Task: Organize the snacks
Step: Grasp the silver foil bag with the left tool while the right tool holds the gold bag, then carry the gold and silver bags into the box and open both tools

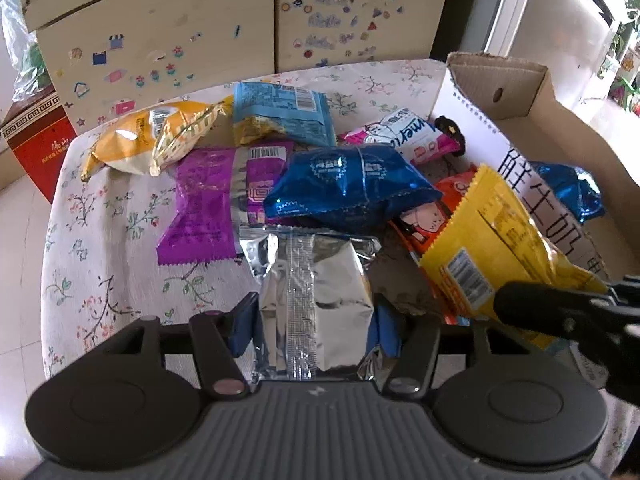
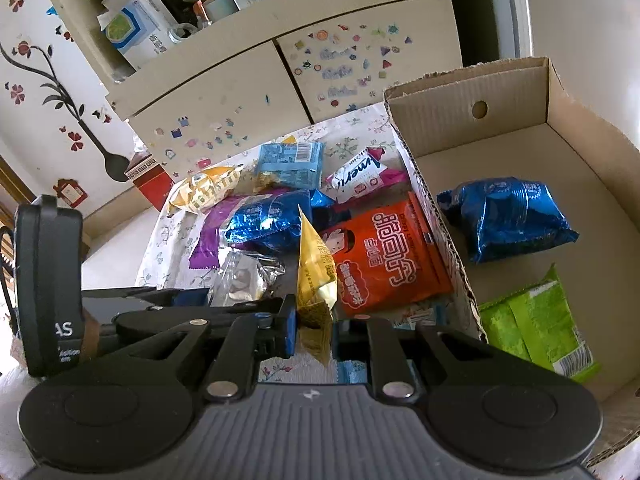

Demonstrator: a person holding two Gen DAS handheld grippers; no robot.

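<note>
Silver foil packet (image 1: 316, 304), crinkled, with a ribbed centre seam running its length, was clamped between the blue pads of the left gripper (image 1: 316, 320) at 6 o'clock in the left wrist view, above the floral tablecloth (image 1: 80, 220). Yellow packet (image 2: 314, 276), glossy with a serrated edge and small print, was pinched edge-on by the right gripper (image 2: 314, 332), its jaws closed on the lower part. Loose on the cloth at 12 o'clock from the grippers: orange-red packet (image 2: 384, 256) with white characters and a cartoon face, metallic blue packet (image 1: 344, 184), purple packet (image 1: 204, 216), light blue packet (image 1: 284, 116), gold-and-white packet (image 1: 148, 140), pink-and-white packet (image 1: 408, 136). Cardboard box (image 2: 440, 112) stood at 2 o'clock, touching the orange-red packet, and held a second blue packet (image 2: 508, 216) and a green packet (image 2: 536, 324).
</note>
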